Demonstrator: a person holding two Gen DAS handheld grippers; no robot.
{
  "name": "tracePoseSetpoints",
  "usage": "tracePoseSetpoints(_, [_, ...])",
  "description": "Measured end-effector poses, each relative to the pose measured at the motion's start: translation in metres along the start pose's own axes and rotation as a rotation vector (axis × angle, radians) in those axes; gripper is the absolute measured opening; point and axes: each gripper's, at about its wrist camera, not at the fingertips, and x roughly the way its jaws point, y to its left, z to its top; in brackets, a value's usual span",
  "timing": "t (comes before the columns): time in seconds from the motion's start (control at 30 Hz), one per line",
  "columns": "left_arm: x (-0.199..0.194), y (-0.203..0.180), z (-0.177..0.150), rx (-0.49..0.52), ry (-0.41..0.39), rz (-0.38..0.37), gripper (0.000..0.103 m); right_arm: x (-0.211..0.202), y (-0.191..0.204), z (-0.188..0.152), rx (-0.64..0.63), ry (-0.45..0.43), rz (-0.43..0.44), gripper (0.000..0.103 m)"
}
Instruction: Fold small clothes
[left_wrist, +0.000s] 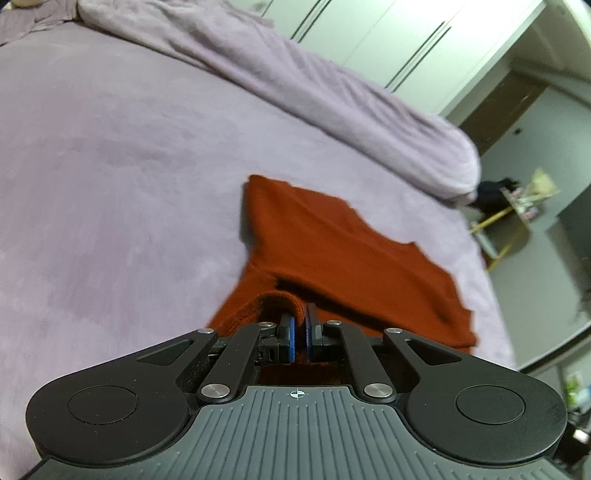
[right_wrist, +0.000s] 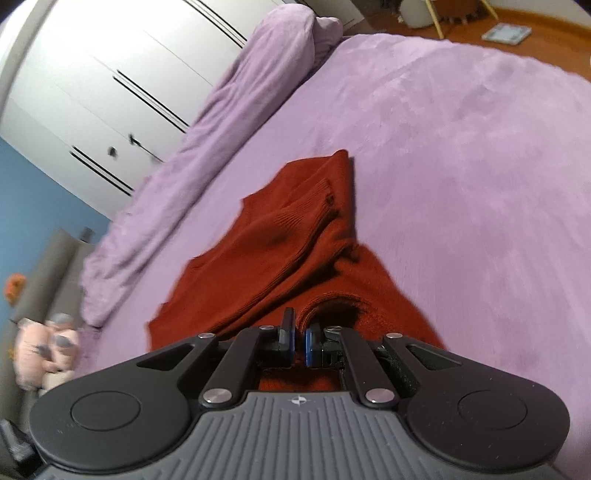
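A rust-red knitted sweater (left_wrist: 343, 251) lies on the lilac bedspread (left_wrist: 110, 166). My left gripper (left_wrist: 299, 328) is shut on a ribbed edge of the sweater, which bunches up over the fingertips and is lifted off the bed. In the right wrist view the same sweater (right_wrist: 280, 251) stretches away with a ribbed sleeve folded over its middle. My right gripper (right_wrist: 298, 334) is shut on the knit beside the neck opening (right_wrist: 336, 306), holding that edge up off the bed. The cloth pinched between both pairs of pads is mostly hidden by the fingers.
A rolled lilac duvet (left_wrist: 332, 103) runs along the far side of the bed, before white wardrobe doors (right_wrist: 110, 85). A small yellow-legged table (left_wrist: 517, 214) stands past the bed's corner. A pink soft toy (right_wrist: 44, 350) lies on a grey seat beside the bed.
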Motion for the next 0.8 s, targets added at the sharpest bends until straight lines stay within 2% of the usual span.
tracePoseSetpoints(0.13, [0.036,-0.008,0.005,0.073,0.008,0.09,0.007,0.021,0.001,0.006,-0.079,-0.021,-0.064,0.004])
tracePoseSetpoints(0.33, [0.063,-0.003,0.006,0.113,0.005,0.132,0.007,0.045,0.002,0.009,-0.205,0.021,-0.117,0.004])
tracePoseSetpoints(0.4, [0.067,0.001,0.006,0.111,0.003,0.152,0.01,0.032,0.003,0.009,-0.243,-0.027,-0.104,0.006])
tracePoseSetpoints(0.43, [0.064,0.003,0.006,0.114,-0.019,0.157,0.012,0.024,0.002,0.009,-0.262,-0.065,-0.097,0.014])
tracePoseSetpoints(0.47, [0.059,0.005,0.007,0.123,-0.047,0.157,0.014,0.016,0.001,0.008,-0.284,-0.096,-0.09,0.026])
tracePoseSetpoints(0.5, [0.053,0.006,0.007,0.137,-0.077,0.16,0.019,0.009,0.0,0.007,-0.327,-0.118,-0.083,0.031])
tracePoseSetpoints(0.53, [0.045,0.007,0.007,0.167,-0.118,0.165,0.027,0.007,-0.001,0.006,-0.369,-0.118,-0.09,0.037])
tracePoseSetpoints(0.6, [0.037,0.012,0.007,0.224,-0.141,0.145,0.031,0.008,-0.004,0.003,-0.447,-0.091,-0.113,0.037])
tracePoseSetpoints(0.7, [0.042,0.023,0.007,0.253,-0.054,0.084,0.038,0.017,-0.008,0.005,-0.474,-0.033,-0.108,0.038])
tracePoseSetpoints(0.8, [0.053,0.022,0.003,0.297,-0.018,0.091,0.042,0.026,-0.004,0.006,-0.512,-0.02,-0.092,0.052])
